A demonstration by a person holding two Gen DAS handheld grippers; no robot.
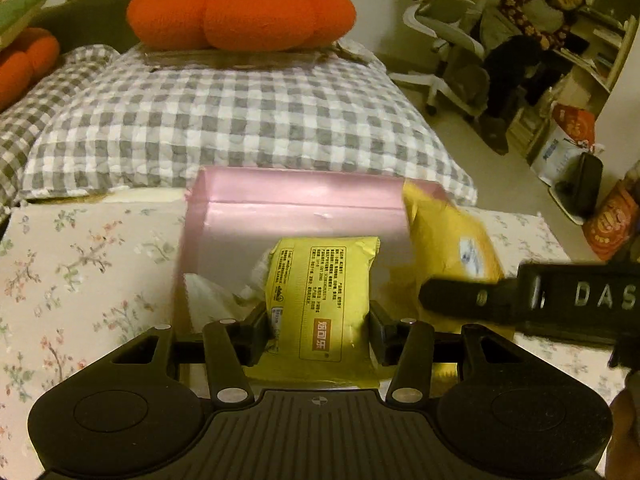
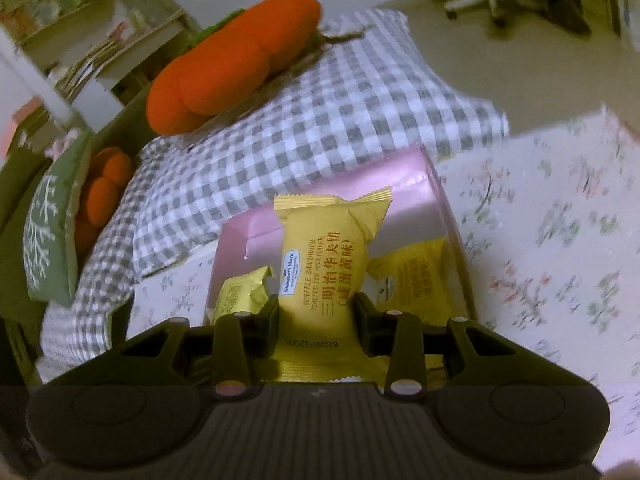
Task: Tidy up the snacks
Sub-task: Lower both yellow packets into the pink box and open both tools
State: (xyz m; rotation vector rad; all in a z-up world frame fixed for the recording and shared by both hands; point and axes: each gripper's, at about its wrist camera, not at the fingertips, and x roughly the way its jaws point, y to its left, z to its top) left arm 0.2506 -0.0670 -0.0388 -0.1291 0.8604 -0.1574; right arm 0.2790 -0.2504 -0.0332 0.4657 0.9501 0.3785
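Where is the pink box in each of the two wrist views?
Left wrist: pink box sits centre, just beyond the left gripper.
Right wrist: pink box sits centre, tilted, behind the right gripper.
Shared landmark: orange pumpkin cushion.

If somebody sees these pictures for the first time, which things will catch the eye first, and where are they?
First, the yellow snack packets: one gripped in the left tongs, another, a waffle sandwich packet, in the right tongs, both over the open pink box on the flowered cloth. Then the big orange pumpkin cushion behind, on the grey checked quilt.
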